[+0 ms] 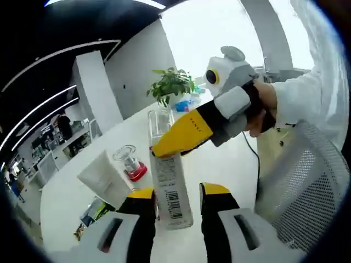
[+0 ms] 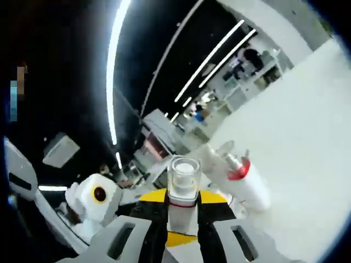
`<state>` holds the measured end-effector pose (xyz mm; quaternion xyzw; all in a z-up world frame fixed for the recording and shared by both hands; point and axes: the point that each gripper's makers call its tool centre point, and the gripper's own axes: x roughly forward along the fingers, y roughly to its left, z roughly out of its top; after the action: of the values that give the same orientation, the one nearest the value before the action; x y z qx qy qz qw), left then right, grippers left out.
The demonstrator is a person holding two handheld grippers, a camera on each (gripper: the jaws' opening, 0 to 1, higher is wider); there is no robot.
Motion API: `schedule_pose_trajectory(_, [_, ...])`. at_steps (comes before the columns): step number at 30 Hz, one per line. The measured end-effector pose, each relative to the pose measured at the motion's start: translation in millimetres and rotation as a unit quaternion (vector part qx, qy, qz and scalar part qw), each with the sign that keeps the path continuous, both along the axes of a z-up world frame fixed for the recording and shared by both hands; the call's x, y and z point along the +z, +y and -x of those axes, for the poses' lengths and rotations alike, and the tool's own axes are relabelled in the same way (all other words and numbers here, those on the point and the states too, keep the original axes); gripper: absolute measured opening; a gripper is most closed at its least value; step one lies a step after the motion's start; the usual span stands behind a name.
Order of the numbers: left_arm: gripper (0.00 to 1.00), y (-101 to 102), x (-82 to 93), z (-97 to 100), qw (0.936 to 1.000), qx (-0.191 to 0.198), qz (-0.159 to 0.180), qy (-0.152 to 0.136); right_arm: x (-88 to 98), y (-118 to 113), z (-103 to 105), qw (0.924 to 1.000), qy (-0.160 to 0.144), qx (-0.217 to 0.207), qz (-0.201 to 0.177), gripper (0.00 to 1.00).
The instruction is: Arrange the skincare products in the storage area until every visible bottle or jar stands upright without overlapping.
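At the bottom centre of the left gripper view the left gripper (image 1: 175, 204) pinches the base of a clear bottle (image 1: 171, 186), while the right gripper (image 1: 171, 143), entering from the right, clamps its upper part beside a white tube (image 1: 104, 178).

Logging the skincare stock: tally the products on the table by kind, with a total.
Clear bottle with barcode label: 1
White squeeze tube: 1
Red-collared pump bottle with clear cap: 1
Total: 3
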<state>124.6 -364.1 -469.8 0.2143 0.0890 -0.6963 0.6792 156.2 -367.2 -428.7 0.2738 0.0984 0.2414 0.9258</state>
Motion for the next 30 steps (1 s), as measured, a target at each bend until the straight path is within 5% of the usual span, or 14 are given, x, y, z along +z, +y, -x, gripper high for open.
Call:
schedule_pose_trajectory(3, [0.29,3,10.3,3.2,0.9991,-0.035,0.013,0.022,7.7,3,9,0.9947,-0.047,0.057,0.071,0.13])
schedule_pose_trajectory(6, [0.23,5,17.3,2.3,0.9972,-0.055,0.021,0.046,17.6,11,25,0.9784,-0.1,0.131,0.124,0.13])
schedule_pose_trajectory(12, [0.22,5,22.8,24.7,0.9878,-0.143,0.037,0.049,26.8,23,47,0.943,-0.17,0.228,0.174,0.13])
schedule_pose_trajectory(16, [0.21,7,20.2,31.9,0.9837,-0.167,0.033,0.057,25.2,31,57,0.9274,-0.178,0.268,0.191,0.13])
schedule_pose_trajectory(20, [0.19,9,15.0,32.1,0.9852,-0.15,0.023,0.079,21.2,30,56,0.926,-0.18,0.267,0.197,0.13])
schedule_pose_trajectory(25, [0.18,8,7.7,23.8,0.99,-0.127,0.018,0.058,14.0,31,52,0.9273,-0.177,0.252,0.212,0.14])
schedule_pose_trajectory(30, [0.18,5,2.4,6.1,0.9954,-0.075,0.016,0.056,4.8,20,35,0.9485,-0.138,0.193,0.21,0.14])
